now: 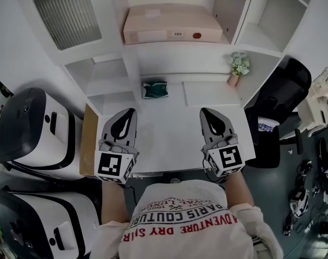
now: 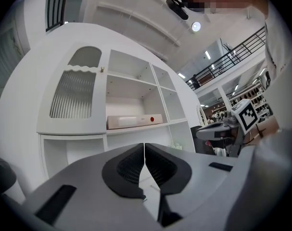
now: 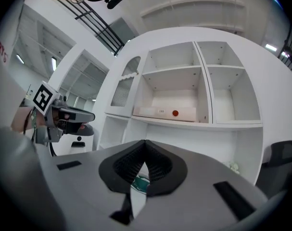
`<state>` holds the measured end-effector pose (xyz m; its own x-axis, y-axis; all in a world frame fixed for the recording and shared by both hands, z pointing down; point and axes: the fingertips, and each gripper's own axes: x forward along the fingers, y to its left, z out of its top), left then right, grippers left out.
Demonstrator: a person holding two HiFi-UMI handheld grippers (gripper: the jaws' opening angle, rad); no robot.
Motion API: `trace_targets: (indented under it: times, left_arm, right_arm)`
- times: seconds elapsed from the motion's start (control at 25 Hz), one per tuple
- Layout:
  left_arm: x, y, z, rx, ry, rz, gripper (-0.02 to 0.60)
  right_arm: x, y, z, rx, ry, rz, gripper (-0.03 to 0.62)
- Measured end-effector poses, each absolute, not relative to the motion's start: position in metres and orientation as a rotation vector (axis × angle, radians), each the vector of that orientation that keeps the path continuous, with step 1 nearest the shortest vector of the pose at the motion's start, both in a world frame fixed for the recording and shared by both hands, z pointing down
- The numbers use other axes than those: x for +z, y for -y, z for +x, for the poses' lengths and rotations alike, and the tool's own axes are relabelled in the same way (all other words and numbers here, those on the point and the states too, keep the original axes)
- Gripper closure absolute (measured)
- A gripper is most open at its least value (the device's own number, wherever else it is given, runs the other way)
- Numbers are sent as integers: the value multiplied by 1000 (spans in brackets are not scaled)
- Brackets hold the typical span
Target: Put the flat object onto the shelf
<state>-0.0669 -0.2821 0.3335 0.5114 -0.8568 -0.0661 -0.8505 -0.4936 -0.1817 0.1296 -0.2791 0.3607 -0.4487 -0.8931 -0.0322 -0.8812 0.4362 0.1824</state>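
Observation:
A flat beige box (image 1: 172, 25) with a red dot lies on the middle shelf (image 1: 236, 41) of the white cabinet. It also shows in the left gripper view (image 2: 134, 121) and the right gripper view (image 3: 165, 112). My left gripper (image 1: 132, 111) is over the white desk (image 1: 169, 139), shut with nothing between its pads (image 2: 144, 146). To its right, my right gripper (image 1: 203, 111) is level with it, also shut and empty (image 3: 145, 142). Both are well short of the shelf and the box.
A small green item (image 1: 154, 89) lies at the back of the desk, and a flower pot (image 1: 238, 69) stands in the right nook. White machines (image 1: 34, 128) stand on the left, a black chair (image 1: 282, 90) on the right. A ribbed cabinet door (image 1: 66, 15) is upper left.

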Motion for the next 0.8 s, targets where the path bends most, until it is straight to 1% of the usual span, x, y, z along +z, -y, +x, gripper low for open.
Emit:
trace_targets:
  times: [0.28,0.8]
  left_arm:
    - [338,287,-66,-65,-1470,-2564,561]
    - [346,292,-61,-81,-1503,-2568,562]
  right_arm:
    - [358,290,136,-216,2607,1626,569]
    - [356,292,129,-260,2659,1563,568]
